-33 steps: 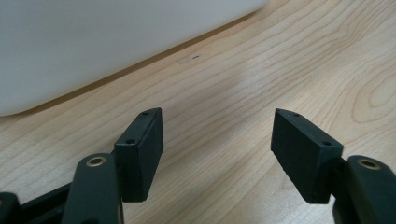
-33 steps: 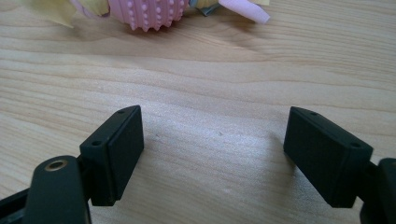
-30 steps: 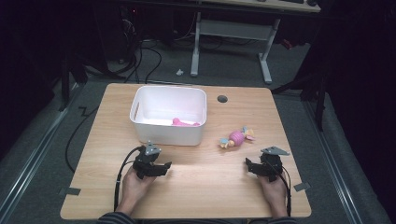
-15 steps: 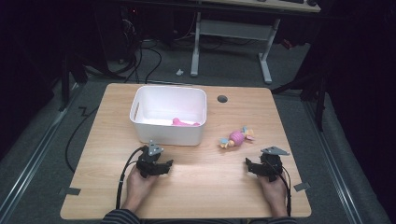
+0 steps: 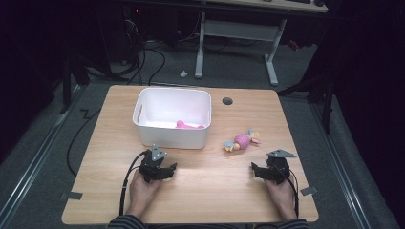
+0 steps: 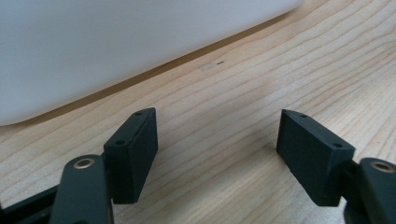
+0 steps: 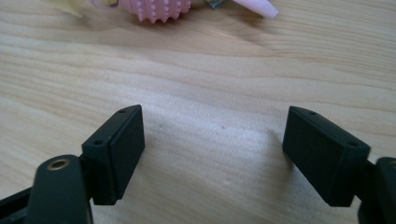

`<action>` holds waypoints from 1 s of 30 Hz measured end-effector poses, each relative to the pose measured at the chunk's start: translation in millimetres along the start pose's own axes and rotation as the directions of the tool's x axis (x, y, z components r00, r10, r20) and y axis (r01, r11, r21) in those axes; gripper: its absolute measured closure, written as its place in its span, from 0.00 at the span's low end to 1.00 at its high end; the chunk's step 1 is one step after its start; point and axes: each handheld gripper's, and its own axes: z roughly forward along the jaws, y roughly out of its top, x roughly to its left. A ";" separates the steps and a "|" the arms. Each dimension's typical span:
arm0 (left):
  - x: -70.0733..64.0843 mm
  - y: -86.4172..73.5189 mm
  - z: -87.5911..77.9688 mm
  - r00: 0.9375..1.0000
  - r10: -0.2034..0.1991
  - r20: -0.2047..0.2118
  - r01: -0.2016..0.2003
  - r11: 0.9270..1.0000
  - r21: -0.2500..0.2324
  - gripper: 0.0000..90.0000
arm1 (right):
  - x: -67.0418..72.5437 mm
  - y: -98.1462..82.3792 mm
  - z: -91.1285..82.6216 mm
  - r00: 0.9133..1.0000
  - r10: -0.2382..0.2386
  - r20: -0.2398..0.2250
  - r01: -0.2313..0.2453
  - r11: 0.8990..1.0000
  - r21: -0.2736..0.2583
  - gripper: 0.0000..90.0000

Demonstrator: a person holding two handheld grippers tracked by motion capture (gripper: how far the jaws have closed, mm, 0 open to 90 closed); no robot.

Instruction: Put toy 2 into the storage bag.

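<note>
A white bin [image 5: 173,117] sits on the wooden table [image 5: 205,195], with something pink [image 5: 188,125] lying inside it against its near wall. Just in front of the bin, the left gripper [image 5: 165,170] rests low over the wood, jaws spread wide with nothing between them. To the right of the bin lies a small pink toy [image 5: 241,141]; the right gripper [image 5: 257,171] sits nearer the person than that toy, jaws likewise spread and empty.
</note>
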 end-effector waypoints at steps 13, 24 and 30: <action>0.0 0.0 0.0 1.000 0.001 0.001 -0.001 1.000 0.001 0.31 | 5.8 3.8 -16.4 0.997 -0.056 -0.058 0.057 0.998 0.021 0.43; -0.2 0.0 0.0 1.000 0.000 0.002 0.000 1.000 0.001 0.31 | 12.8 25.8 -23.8 0.993 -0.061 -0.105 0.062 0.998 0.004 0.43; -0.2 0.0 -0.1 1.000 0.001 0.004 -0.001 1.000 0.003 0.30 | 14.8 44.6 -24.6 0.990 -0.074 -0.122 0.074 0.997 -0.001 0.44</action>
